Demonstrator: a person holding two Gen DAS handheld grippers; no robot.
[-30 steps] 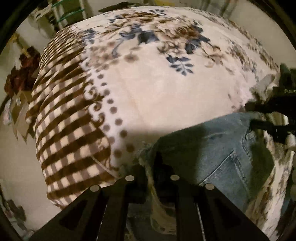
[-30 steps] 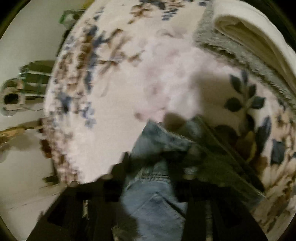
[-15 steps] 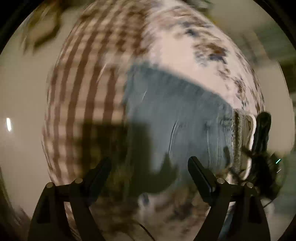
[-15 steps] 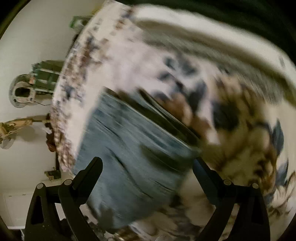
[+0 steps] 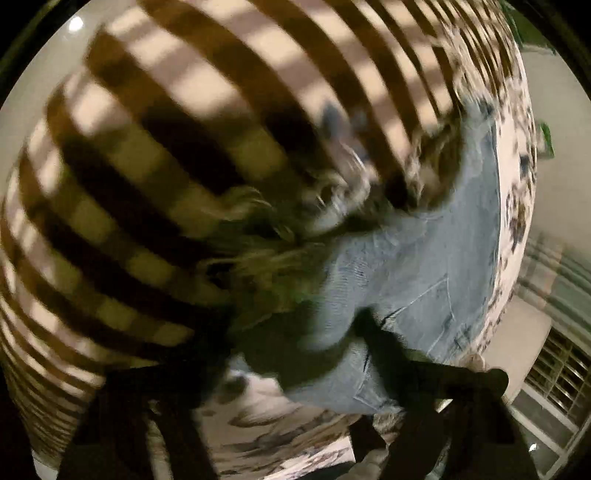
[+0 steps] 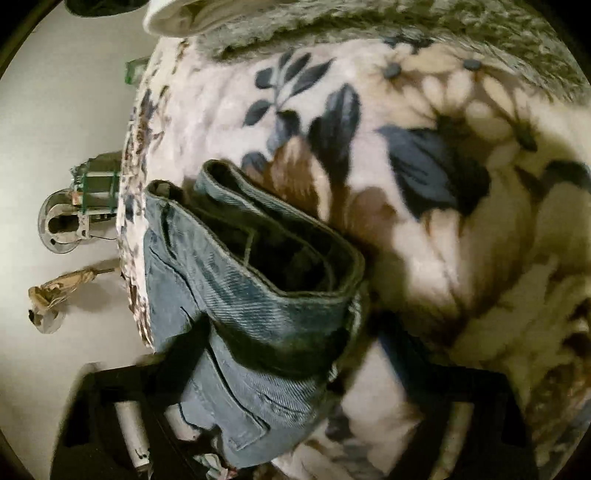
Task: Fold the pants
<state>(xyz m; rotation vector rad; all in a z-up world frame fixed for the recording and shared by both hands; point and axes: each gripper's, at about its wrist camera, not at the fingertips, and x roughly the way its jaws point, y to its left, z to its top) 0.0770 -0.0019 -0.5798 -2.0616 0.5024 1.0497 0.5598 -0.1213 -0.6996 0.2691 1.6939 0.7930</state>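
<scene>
The blue denim pants [image 6: 236,295] lie folded on a floral blanket [image 6: 424,155]; the open waistband faces up in the right wrist view. My right gripper [image 6: 288,354] is open, its fingers [image 6: 406,350] straddling the waistband end. In the blurred left wrist view the pants [image 5: 436,266] lie beside the frayed leg hems [image 5: 295,229] on the brown striped part of the blanket [image 5: 166,129]. My left gripper [image 5: 295,347] is open, its dark fingers [image 5: 376,332] on either side of the hem end.
A grey fuzzy blanket with a white pillow [image 6: 332,26] lies at the bed's far edge. The floor beside the bed holds a round fan [image 6: 62,225] and clutter. A window grille [image 5: 554,369] is at the right.
Both grippers let go of the pants a second ago, opened wide, and have since swung down close over the folded denim. The pants now lie folded on the blanket.
</scene>
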